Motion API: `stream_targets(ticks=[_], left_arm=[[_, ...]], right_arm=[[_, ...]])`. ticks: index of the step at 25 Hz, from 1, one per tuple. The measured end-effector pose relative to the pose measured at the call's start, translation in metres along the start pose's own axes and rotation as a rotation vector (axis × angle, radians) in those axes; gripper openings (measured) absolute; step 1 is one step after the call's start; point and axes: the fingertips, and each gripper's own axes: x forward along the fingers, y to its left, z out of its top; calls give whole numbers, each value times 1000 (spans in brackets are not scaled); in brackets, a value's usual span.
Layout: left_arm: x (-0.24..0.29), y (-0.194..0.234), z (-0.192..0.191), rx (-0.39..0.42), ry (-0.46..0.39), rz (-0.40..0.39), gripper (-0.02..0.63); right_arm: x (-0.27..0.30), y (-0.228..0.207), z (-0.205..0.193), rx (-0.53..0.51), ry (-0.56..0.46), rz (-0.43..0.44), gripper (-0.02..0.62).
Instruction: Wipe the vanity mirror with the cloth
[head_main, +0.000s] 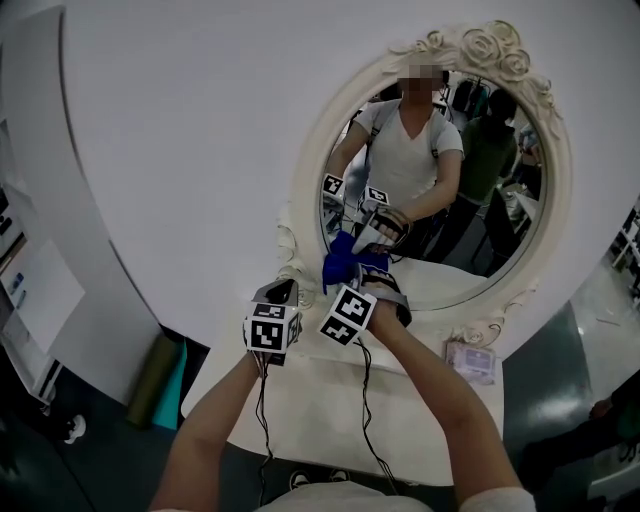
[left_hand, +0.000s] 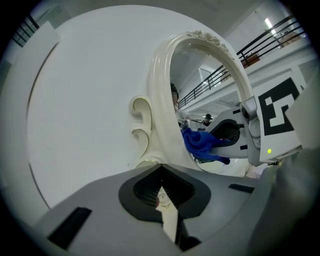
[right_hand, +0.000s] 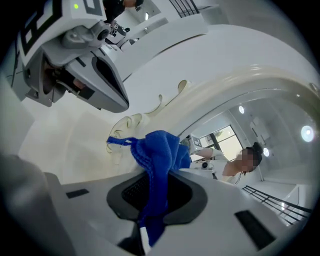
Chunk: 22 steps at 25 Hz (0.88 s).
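1 blue cloth (right_hand: 160, 150) pinched in right hand-held gripper (right_hand: 156, 196) at 1 vanity mirror (head_main: 478, 225); left hand-held gripper (left_hand: 162, 191) closed, empty.

Soft, even indoor light. Wall (head_main: 200, 120) bright, lower corners dim. Fisheye bending and dark vignette at edges. Lamp glare (right_hand: 306, 132) in mirror (right_hand: 280, 115), right of frame.

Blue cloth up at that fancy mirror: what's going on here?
A person holds a two-jaw gripper in each hand in front of a white oval vanity mirror. The right gripper is clamped on a blue cloth, which is up at the lower left of the glass and seems to touch it. The left gripper is shut with nothing in it and sits close beside, near the mirror's frame. The wiping looks to be under way.
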Motion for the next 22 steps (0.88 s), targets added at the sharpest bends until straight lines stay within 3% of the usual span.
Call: stream_targets(ticks=[6, 11, 16, 22], left_arm=[[2, -14, -13, 5, 19, -25, 3], [-1, -34, 16, 28, -27, -58, 3], [-3, -57, 84, 74, -125, -81, 3], [-17, -82, 189, 115, -267, -101, 3]], right_arm=[[4, 22, -29, 12, 32, 49, 66], [-22, -2, -30, 71, -18, 32, 66], [-66, -69, -21, 77, -74, -47, 66], [-132, -187, -15, -7, -95, -264, 66]])
